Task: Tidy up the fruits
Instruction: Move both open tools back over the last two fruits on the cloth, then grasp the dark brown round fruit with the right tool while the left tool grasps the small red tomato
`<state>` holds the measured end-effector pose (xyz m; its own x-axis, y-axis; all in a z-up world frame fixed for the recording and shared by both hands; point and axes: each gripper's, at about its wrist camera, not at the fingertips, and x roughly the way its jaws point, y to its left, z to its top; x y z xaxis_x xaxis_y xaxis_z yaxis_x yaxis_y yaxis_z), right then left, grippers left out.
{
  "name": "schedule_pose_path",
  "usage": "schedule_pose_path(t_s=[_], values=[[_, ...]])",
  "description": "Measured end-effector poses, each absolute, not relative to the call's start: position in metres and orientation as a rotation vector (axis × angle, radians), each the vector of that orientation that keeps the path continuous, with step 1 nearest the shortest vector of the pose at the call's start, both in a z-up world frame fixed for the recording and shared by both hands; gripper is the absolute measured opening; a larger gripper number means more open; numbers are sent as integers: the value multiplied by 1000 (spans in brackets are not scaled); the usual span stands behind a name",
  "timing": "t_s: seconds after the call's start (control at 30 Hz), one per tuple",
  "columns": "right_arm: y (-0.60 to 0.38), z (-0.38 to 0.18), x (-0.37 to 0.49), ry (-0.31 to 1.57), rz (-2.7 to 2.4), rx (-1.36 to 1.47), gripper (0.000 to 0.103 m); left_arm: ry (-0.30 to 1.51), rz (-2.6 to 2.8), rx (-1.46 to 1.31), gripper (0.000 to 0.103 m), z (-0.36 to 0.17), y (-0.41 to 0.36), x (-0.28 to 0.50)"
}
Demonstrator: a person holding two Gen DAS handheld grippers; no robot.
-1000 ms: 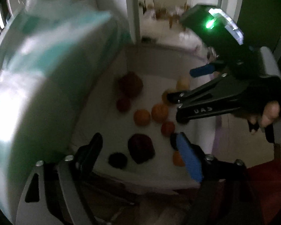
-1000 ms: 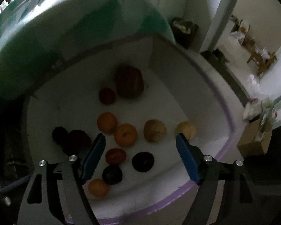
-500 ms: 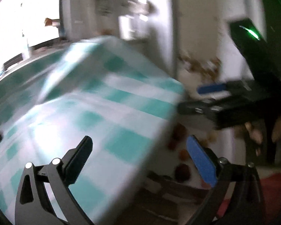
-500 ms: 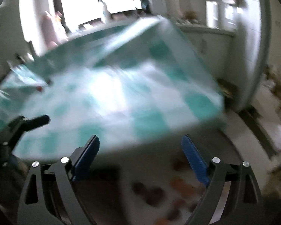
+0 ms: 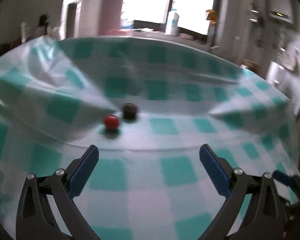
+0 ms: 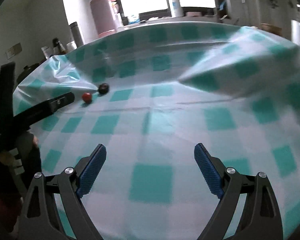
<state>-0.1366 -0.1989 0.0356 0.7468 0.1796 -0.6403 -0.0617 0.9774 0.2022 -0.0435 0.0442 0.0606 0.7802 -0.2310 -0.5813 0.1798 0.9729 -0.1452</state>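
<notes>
A small red fruit (image 5: 111, 122) and a dark, nearly black fruit (image 5: 130, 110) lie side by side on a table under a teal-and-white checked cloth (image 5: 170, 172). In the left wrist view they sit beyond and a little left of my left gripper (image 5: 149, 154), which is open and empty above the cloth. The right wrist view shows the red fruit (image 6: 87, 97) and dark fruit (image 6: 103, 88) far off to the left. My right gripper (image 6: 150, 152) hangs open and empty over bare cloth (image 6: 152, 182). One of the left gripper's fingers (image 6: 56, 103) reaches in from the left, short of the red fruit.
The cloth rises in loose folds at the left (image 5: 50, 84) and at the right (image 6: 230, 76). A pink flask (image 6: 103, 14) and a white bottle (image 6: 175, 2) stand behind the table by a bright window. The table's right edge (image 5: 290, 120) drops off.
Both grippers have swung up from the white box of fruits beside the table to above the tabletop. Their jaws stand a little wider, and the box is out of view.
</notes>
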Motion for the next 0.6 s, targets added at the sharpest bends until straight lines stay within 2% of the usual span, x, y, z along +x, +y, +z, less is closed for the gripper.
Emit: schedule_pose_path(t_s=[0.4, 0.6], values=[[-132, 18, 1, 806, 204, 168, 87, 727, -158, -244, 101, 28, 102, 14], [-104, 10, 70, 854, 237, 114, 85, 768, -195, -231, 101, 23, 96, 21]])
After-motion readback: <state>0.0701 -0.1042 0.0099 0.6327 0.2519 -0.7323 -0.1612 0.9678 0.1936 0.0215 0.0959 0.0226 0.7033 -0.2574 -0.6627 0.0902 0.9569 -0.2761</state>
